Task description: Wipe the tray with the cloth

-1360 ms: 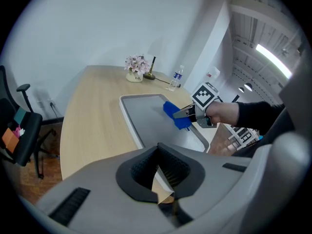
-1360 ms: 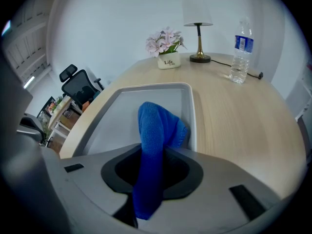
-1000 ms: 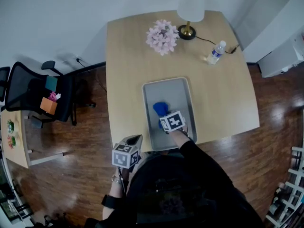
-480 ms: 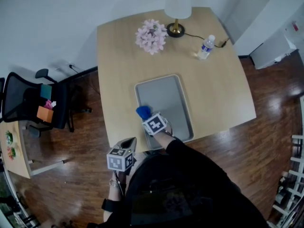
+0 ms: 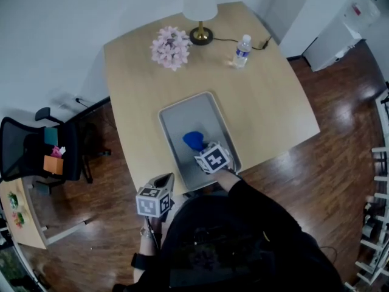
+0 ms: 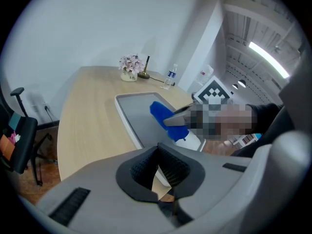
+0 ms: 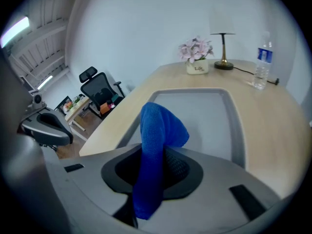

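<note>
A grey tray (image 5: pixel 197 111) lies on the wooden table (image 5: pixel 273 114) close to its near edge. My right gripper (image 5: pixel 200 148) is shut on a blue cloth (image 5: pixel 193 140), which it holds down against the middle of the tray floor. In the right gripper view the cloth (image 7: pixel 158 130) bulges up between the jaws of that gripper (image 7: pixel 153 167) over the tray (image 7: pixel 195 116). My left gripper (image 5: pixel 165 180) hangs off the table's near edge, left of the tray, shut and empty. The left gripper view shows its pads (image 6: pixel 168 167) meeting, with the tray (image 6: pixel 139 116) and cloth (image 6: pixel 163 113) beyond.
At the far side of the table stand a pink flower pot (image 5: pixel 170 47), a lamp (image 5: pixel 200 11) with a cord, and a water bottle (image 5: pixel 242 50). A black office chair (image 5: pixel 36 151) stands on the wooden floor to the left.
My right gripper swept the cloth to the tray's left edge, then back toward the tray's middle. The left gripper has stayed by the table edge. The head view has shifted.
</note>
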### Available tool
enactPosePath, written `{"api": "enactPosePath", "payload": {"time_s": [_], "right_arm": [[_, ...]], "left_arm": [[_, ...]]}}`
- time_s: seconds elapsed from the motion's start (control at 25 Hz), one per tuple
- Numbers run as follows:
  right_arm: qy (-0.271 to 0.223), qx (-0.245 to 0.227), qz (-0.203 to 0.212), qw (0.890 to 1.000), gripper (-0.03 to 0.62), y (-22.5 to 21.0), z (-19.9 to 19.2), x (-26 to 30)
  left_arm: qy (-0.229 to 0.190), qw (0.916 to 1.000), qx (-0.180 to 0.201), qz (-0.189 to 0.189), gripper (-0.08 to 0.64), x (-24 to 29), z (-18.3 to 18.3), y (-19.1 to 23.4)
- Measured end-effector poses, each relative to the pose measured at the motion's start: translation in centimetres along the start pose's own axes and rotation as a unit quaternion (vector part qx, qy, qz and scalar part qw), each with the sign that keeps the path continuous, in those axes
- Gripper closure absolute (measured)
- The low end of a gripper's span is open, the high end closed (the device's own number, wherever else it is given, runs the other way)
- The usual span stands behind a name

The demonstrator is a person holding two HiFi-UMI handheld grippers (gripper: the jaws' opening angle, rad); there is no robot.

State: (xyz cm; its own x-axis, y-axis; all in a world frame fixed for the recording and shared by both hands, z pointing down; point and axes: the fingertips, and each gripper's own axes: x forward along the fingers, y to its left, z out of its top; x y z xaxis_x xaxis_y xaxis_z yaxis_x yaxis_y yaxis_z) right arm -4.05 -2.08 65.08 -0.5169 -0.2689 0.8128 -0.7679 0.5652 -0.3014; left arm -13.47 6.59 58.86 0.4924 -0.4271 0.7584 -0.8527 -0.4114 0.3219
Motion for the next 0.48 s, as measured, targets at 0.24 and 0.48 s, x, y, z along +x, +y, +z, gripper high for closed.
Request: {"api": "enactPosePath", "payload": {"time_s": [0.24,0.48], "right_arm": [[0.017,0.047,-0.083,0.995,0.494,-8.2,-4.5,-3.4],[0.041,0.065,-0.094,0.993,0.494,-10.1,-6.1,-3.1]], "left_arm": [[0.006,0.9997,0.016,-0.020,0.558,1.0,-0.1,-1.0],[0.007,0.9994,0.022,-0.028,0.558,1.2,0.0,-1.4]]}}
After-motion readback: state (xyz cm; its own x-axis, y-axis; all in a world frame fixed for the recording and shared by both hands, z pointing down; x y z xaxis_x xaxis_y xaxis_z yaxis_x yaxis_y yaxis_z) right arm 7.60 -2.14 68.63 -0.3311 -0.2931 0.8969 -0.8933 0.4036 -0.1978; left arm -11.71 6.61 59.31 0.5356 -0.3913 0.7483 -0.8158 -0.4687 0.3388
